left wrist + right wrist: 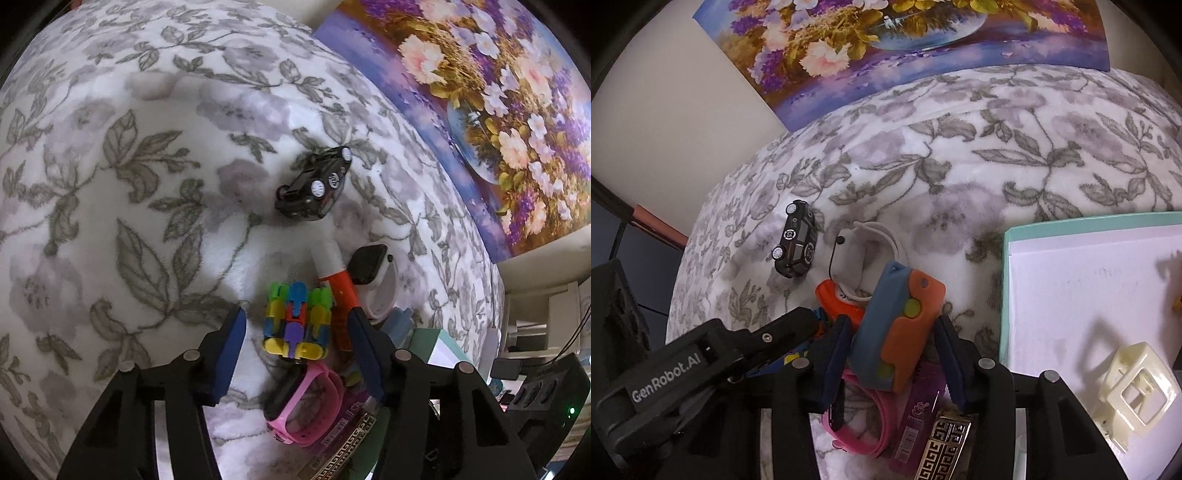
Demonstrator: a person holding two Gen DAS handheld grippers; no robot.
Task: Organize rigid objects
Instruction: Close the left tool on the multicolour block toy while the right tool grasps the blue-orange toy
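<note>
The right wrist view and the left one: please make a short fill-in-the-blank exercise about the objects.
1. The toy car is coloured ____.
2. The cream square buckle lies inside the white ____.
3. Between the left tool's blue pads sits a multicoloured ____ toy.
4. The wristband under it is ____.

Missing words: black; box; block; pink

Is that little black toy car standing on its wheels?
No, the toy car lies tipped on its side: white wheels face sideways.
</note>
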